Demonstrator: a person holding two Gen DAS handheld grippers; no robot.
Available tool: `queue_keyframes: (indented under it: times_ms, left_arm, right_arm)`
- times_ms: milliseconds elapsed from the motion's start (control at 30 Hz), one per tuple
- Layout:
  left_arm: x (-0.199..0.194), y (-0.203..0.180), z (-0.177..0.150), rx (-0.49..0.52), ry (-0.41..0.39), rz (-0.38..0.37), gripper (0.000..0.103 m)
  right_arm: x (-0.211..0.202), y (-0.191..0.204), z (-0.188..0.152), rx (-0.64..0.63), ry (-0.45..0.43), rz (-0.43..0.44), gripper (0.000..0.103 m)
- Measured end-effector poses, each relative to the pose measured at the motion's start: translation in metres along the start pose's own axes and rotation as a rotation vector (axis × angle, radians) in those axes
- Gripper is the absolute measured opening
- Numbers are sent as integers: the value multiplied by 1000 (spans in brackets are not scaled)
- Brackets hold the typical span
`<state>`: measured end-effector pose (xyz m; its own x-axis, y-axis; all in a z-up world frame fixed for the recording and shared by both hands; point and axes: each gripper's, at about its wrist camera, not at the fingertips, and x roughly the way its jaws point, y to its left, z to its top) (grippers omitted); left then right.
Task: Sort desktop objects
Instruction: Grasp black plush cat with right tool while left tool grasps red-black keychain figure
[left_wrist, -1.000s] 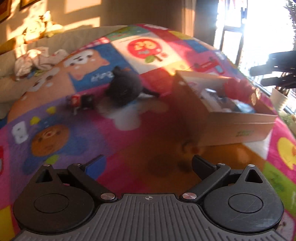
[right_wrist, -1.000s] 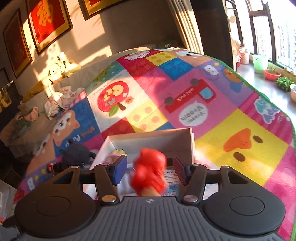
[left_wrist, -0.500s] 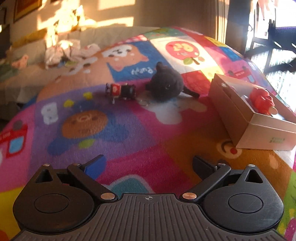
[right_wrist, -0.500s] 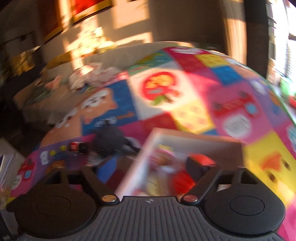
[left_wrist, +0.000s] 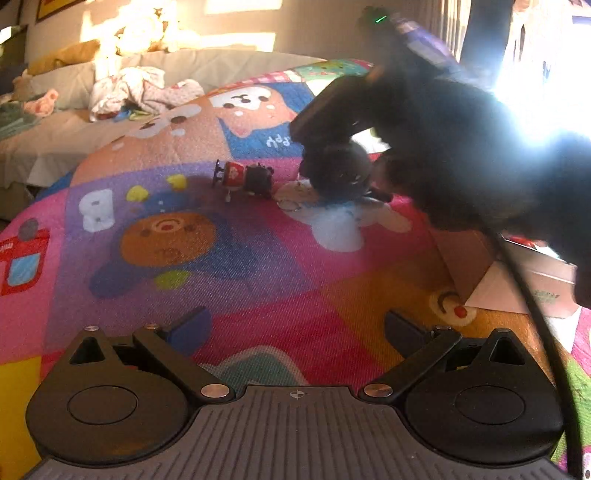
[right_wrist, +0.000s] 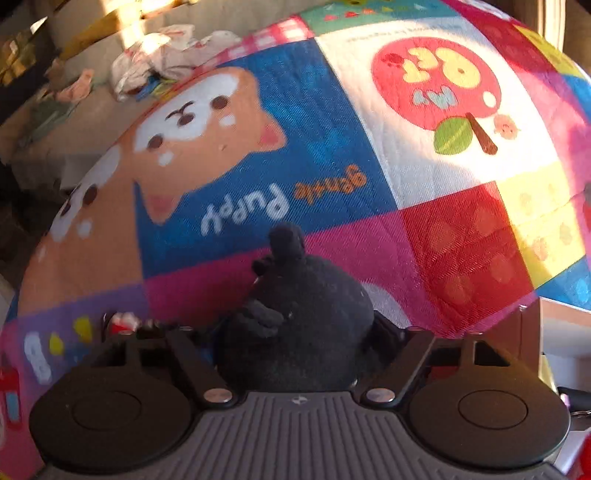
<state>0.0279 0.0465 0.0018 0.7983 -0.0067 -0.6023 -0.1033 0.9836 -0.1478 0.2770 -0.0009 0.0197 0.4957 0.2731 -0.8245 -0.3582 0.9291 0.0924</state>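
A dark grey plush toy (right_wrist: 299, 325) lies on the colourful play mat (right_wrist: 280, 122). My right gripper (right_wrist: 295, 343) is open with the plush between its fingers, low over the mat. In the left wrist view the plush (left_wrist: 338, 173) sits under the right gripper and gloved hand (left_wrist: 443, 140). A small red and black toy figure (left_wrist: 245, 179) lies left of the plush; it also shows in the right wrist view (right_wrist: 125, 323). My left gripper (left_wrist: 295, 328) is open and empty, above the mat's near part. The cardboard box (left_wrist: 532, 284) stands at the right, partly hidden.
A metal key ring (left_wrist: 290, 204) lies on the mat beside the plush. A beige sofa (left_wrist: 74, 122) with crumpled clothes (left_wrist: 129, 88) and soft toys runs along the back. Bright sunlight glares from the window at the right.
My right gripper has left the box, where it dropped the red toy, and swung left and down around the dark plush. My left gripper has turned slightly left.
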Motion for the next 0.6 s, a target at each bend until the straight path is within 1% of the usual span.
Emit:
queue_keyframes:
  times_ms: [33,100,200,267,367,433,467,533,600]
  left_arm:
    - [0,0,0,-2,1,-1,103]
    - [0,0,0,-2,2,-2,103]
    - [1,-1,0,7,6,4,103]
    - [2,-2,0,18,13,10,103]
    - [3,-3,1,33,24,10,103]
    - [6,0,6,38,22,-1,103]
    - [8,4,11,45,10,11,103]
    - [16,5,26,65,-23,63,103]
    - [28,6,45,82,-58,95,103]
  right_arm:
    - [-11,-2,-4,1,-6,30,73]
    - [-49,-9,-16,10,-51,132,73]
    - [-127,-18,-50,-84,-181,256,73]
    - [-172,-29,-81,-147,-251,285,73]
    - [-221,-55,-130,-176,-315,254,73]
    - [-241,-75,-164,-176,-337,199,73]
    - [-248,-85,-181,-175,-342,158,74]
    - [-254,-100,-213,-160,-327,69,74]
    - [-251,-111,-245,-125,-317,-50,74]
